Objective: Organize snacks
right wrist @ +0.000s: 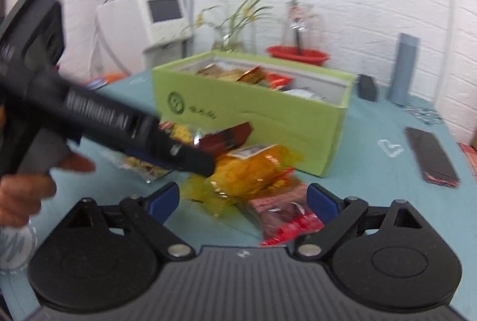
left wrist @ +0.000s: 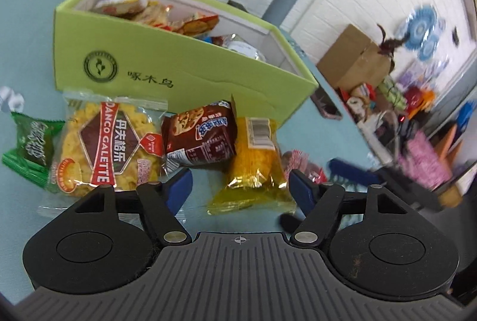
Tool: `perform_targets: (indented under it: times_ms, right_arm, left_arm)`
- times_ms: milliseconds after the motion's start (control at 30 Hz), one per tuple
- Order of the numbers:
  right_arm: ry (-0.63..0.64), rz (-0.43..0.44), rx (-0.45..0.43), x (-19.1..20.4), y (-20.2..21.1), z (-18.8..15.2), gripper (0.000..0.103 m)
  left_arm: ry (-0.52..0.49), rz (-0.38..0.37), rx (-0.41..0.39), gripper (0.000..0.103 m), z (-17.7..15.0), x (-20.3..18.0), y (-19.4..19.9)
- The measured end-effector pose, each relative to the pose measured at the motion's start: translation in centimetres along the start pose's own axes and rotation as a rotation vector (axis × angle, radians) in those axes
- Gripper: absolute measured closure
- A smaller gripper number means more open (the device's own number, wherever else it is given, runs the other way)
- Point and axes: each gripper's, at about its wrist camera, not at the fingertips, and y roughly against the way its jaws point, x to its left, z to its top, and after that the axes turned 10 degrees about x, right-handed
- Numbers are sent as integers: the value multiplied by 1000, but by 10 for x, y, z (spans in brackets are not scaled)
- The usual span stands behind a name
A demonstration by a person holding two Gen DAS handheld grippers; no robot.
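Surface (left wrist: 26, 31), blue-covered, is carrying everything. Green box (left wrist: 184, 64) is sitting at its middle, open-topped, already holding mixed snack packets. Loose packets are lying in a row against the box's near wall: Danco Galette pack (left wrist: 110, 145), yellow packet (left wrist: 253, 160), brown cookie packet (left wrist: 199, 136) overlapping it, green candy wrapper (left wrist: 26, 148) at far left, red packet (right wrist: 283, 216) nearest the right gripper (right wrist: 243, 201). Left gripper (left wrist: 240, 186) is hovering before the yellow packet, jaws released, gripping nothing. Right gripper's jaws are likewise spread wide, straddling the red packet. Dark phone (right wrist: 430, 157) is lying right of the box.
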Motion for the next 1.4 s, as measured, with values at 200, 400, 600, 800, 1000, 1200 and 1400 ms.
perform_targets:
  times_ms: [200, 400, 600, 800, 1000, 1200, 1400]
  right_arm:
    - [77, 70, 75, 18, -38, 13, 10]
    - [114, 64, 82, 44, -27, 2, 10]
    - [90, 113, 81, 75, 9, -31, 10]
    - [82, 114, 75, 93, 38, -56, 11]
    - [-124, 31, 40, 90, 43, -58, 11]
    - [-193, -3, 39, 91, 22, -56, 15]
    - [-140, 41, 52, 88, 25, -41, 35]
  left_arm:
    - [-50, -50, 83, 56, 15, 2, -21]
    - [-148, -28, 117, 76, 1, -13, -25]
    - [-181, 21, 135, 74, -56, -26, 6]
    - [-201, 39, 132, 52, -92, -36, 29]
    - [-160, 24, 90, 42, -75, -28, 34]
    - [-209, 70, 158, 51, -50, -25, 9]
    - [-231, -11, 168, 87, -51, -17, 15]
